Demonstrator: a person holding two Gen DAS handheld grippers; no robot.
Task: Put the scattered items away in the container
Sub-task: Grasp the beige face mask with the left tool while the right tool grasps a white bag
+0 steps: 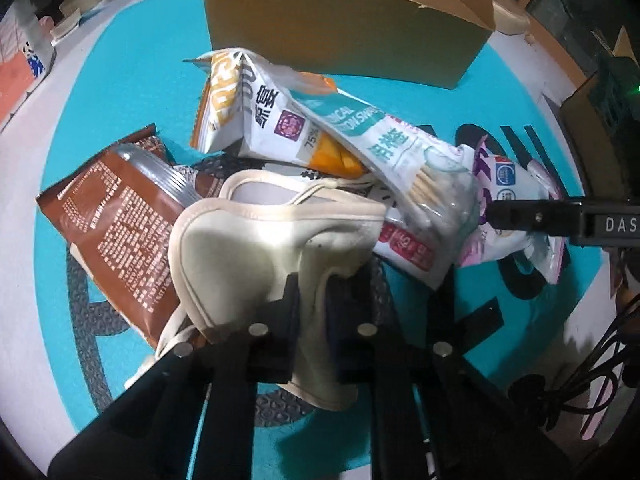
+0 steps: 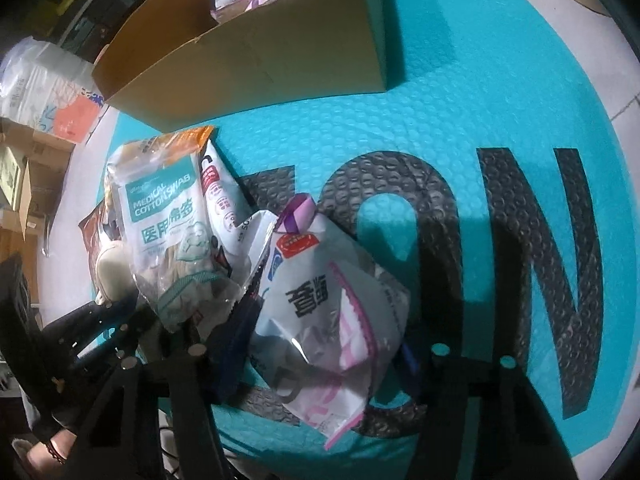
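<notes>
Barely underway: few packets inside cardboard box (image 1: 344,40), left gripper (image 1: 316,300) clamping cream cloth mask (image 1: 248,248), right gripper (image 2: 316,360) straddling pink-edged packet (image 2: 332,320) unpinched, cotton swab bag (image 2: 168,216) waiting.

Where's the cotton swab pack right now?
The cotton swab pack lies atop the pile on the teal mat, in front of the cardboard box, between the cream cloth and the pink-edged pouch.
</notes>
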